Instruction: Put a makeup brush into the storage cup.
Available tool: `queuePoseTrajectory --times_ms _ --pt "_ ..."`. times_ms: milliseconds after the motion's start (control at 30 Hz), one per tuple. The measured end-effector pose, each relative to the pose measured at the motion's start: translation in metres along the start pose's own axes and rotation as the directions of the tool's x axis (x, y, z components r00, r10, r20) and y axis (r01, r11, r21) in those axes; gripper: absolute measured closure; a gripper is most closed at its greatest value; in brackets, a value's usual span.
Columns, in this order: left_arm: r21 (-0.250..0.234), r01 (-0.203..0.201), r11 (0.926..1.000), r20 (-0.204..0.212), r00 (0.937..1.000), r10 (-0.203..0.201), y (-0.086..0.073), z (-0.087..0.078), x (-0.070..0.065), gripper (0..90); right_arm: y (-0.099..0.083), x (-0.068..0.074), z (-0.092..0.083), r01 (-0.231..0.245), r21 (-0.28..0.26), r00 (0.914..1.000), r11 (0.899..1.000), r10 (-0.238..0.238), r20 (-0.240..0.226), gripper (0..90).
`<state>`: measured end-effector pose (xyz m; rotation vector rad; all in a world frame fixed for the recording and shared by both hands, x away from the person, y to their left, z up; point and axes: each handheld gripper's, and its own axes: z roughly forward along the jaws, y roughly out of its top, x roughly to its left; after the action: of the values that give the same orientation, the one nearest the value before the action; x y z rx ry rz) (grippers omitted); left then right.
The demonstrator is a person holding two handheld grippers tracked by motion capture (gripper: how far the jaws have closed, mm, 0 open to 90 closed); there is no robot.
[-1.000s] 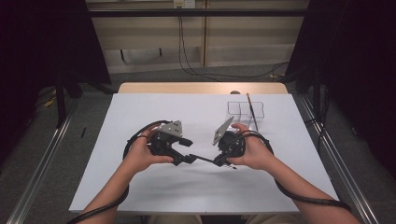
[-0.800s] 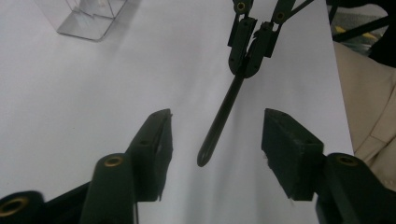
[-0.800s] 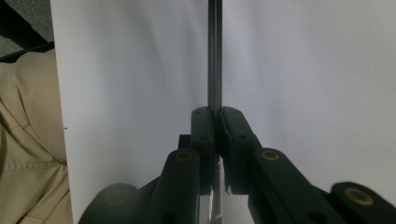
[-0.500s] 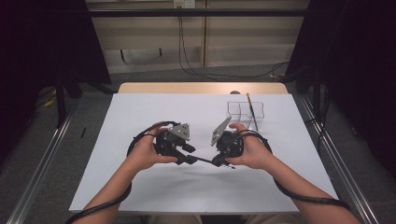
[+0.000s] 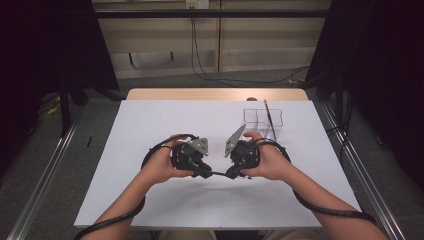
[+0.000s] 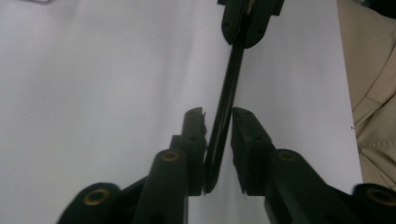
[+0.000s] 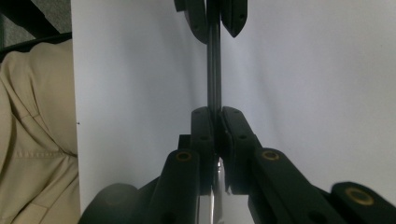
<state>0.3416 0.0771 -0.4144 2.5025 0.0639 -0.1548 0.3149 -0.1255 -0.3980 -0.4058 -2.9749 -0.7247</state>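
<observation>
Worktop (image 5: 150, 150) is bright and evenly lit from overhead, surroundings pretty dark; close-up tongs look soft, shadows faint.

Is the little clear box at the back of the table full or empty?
Empty, as far as the high view shows: the clear box has only white table showing through it. A thin stick lies across its right side.

no readable text, labels or numbers, views perhaps too coarse

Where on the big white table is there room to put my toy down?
The left half of the white table is bare, from its far edge to the left gripper. The near strip is bare too. The far right is crowded: a clear tray and a stick.
</observation>
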Motion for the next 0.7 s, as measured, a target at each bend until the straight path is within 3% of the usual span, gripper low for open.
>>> queuePoseTrajectory --times_ms 167,200,400,700 --pt "0.035 -0.003 0.9994 0.025 0.9997 0.002 -0.001 0.002 0.000 78.5 0.002 -0.001 -0.005 0.009 -0.018 0.9997 1.000 -0.009 -0.023 84.4" --pt "0.028 0.005 0.9996 0.011 0.9999 -0.005 -0.002 0.003 0.000 78.5 0.003 -0.002 -0.006 0.007 -0.026 0.9996 1.000 -0.007 -0.026 84.4" --pt "0.020 0.008 0.9998 0.043 0.9990 -0.009 -0.002 0.009 0.000 78.1 0.008 -0.002 -0.012 0.020 -0.058 0.9987 0.998 -0.023 -0.046 84.4" --pt "0.026 0.017 0.9995 0.072 0.9972 -0.019 -0.002 0.012 -0.004 83.3 0.008 -0.004 -0.014 0.016 -0.093 0.9994 0.996 -0.019 -0.029 81.7"
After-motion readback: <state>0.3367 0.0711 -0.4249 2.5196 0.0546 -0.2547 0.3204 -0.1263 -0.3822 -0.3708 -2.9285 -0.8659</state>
